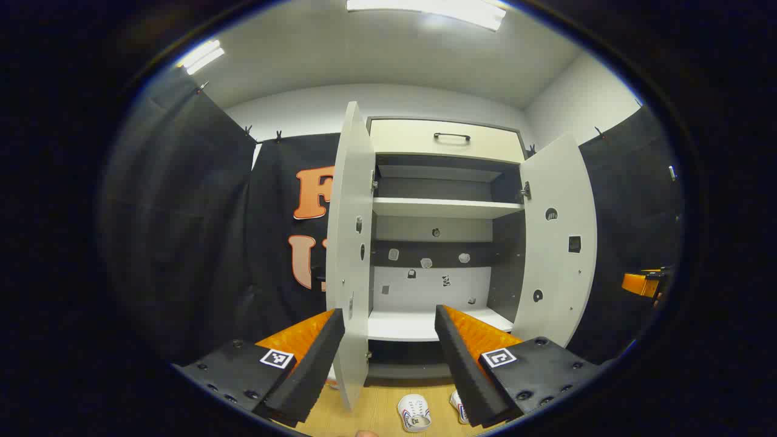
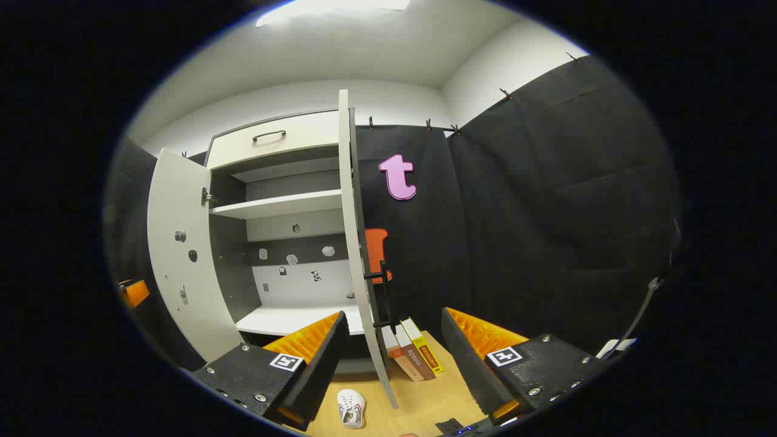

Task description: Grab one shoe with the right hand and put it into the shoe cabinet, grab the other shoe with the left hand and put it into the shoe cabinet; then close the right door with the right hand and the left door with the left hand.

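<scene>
In the left gripper view 1 white shoe lies in full on the wooden floor before the shoe cabinet, while the second shoe is half hidden behind a finger; the printing on the books by the right door is too small to read. Both the left tongs and the right tongs gape wide and hold nothing; the shoes sit low between the fingers, well apart from them; the left door also stands open.
</scene>
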`<state>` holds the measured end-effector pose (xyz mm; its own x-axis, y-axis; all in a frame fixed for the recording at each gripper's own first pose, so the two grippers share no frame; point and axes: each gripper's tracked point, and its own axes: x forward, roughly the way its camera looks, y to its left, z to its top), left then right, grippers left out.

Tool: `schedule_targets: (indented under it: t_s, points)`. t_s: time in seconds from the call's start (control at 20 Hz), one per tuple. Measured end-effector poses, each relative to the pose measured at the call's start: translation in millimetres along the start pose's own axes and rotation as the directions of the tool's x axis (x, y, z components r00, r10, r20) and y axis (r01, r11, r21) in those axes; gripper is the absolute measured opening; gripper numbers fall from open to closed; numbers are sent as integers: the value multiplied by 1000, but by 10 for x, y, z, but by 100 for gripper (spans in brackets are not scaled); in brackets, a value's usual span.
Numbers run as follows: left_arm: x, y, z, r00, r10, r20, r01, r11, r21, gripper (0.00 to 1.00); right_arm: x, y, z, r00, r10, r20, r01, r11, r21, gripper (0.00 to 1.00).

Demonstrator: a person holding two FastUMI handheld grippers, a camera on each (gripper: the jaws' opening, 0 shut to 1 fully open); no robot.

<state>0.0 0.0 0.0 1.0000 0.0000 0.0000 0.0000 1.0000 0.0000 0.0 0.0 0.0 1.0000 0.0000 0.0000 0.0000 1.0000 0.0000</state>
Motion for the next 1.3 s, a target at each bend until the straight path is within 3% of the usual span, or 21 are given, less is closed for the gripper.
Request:
schedule_targets:
  t_s: [0.35,0.6,1.0,1.3]
  points:
    - [46,33,-108,1000,14,-19,-14,1000,27,96,42,192,-12,1000,25,4,-25,998,-51,94]
    - [188,335,-98,1000,26,-5,-26,999,38,95,46,416,96,998,-10,65,14,999,-51,94]
    - [333,647,-78,1000,-20,14,19,999,42,96,-20,759,73,994,-65,91,75,992,-105,94]
    - [368,692,-131,1000,12,11,-12,999,39,98,111,1064,-170,998,1,56,6,992,-125,94]
